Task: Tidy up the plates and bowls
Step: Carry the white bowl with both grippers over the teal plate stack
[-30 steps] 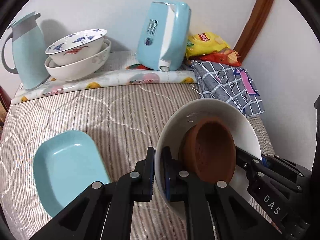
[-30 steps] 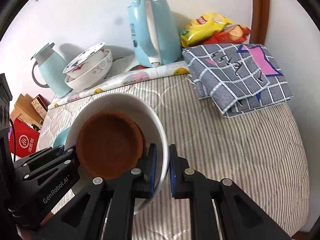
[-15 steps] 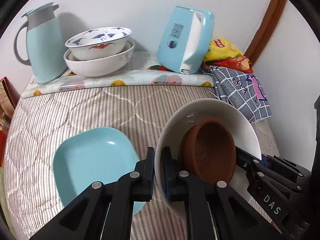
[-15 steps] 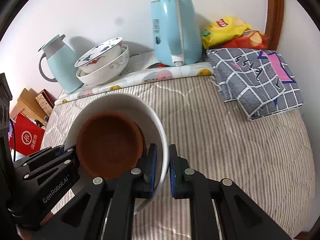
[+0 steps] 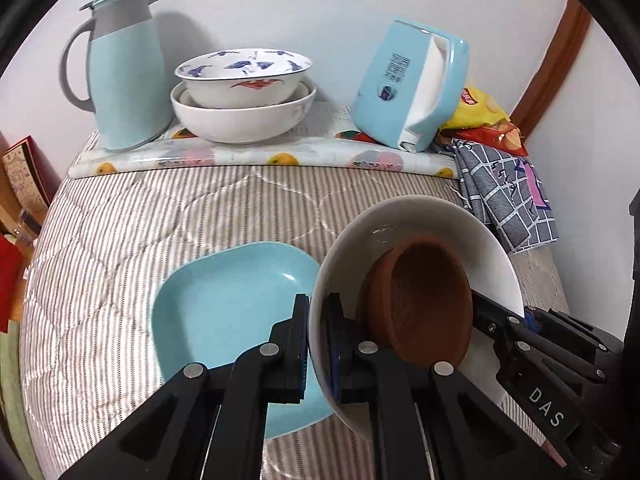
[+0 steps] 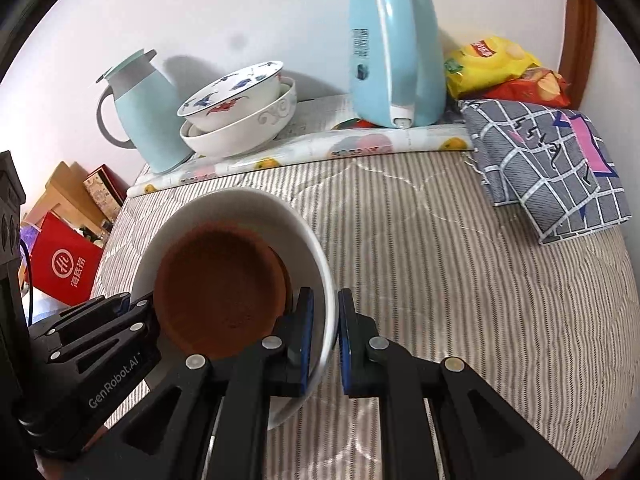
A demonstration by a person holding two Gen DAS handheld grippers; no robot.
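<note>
Right now both claws are clamped on one white bowl (image 5: 416, 232), w/ a brown dish (image 5: 420, 304) sitting loose inside it. Left claw (image 5: 318, 336) pinches the bowl's left rim, right claw (image 6: 323, 336) pinches the opposite rim; each has one finger inside the wall, one outside. Bowl looks lifted off the striped bed cover (image 6: 460, 260) and tipped, overlapping the edge of the blue plate (image 5: 224, 304) in the left view. Can't tell if it touches the plate.

Judgement: the bowl + dish prob go onto the blue plate, or to the stacked bowls (image 5: 244, 92) at the back on the fruit-print mat (image 5: 256, 158), btwn the jug (image 5: 124, 72) and kettle (image 5: 412, 84).

Risks:
- brown dish isn't gripped at all, so more tilt could slide it to the low side or out over the rim
- rim pinches are thin and glazed; if the 2 hands drift apart or twist unevenly, one side could slip
- bed is soft, so a set-down could end up wobbly or off-level
- going for the back stack, a swing could clip the kettle, which already appears to lean
</note>
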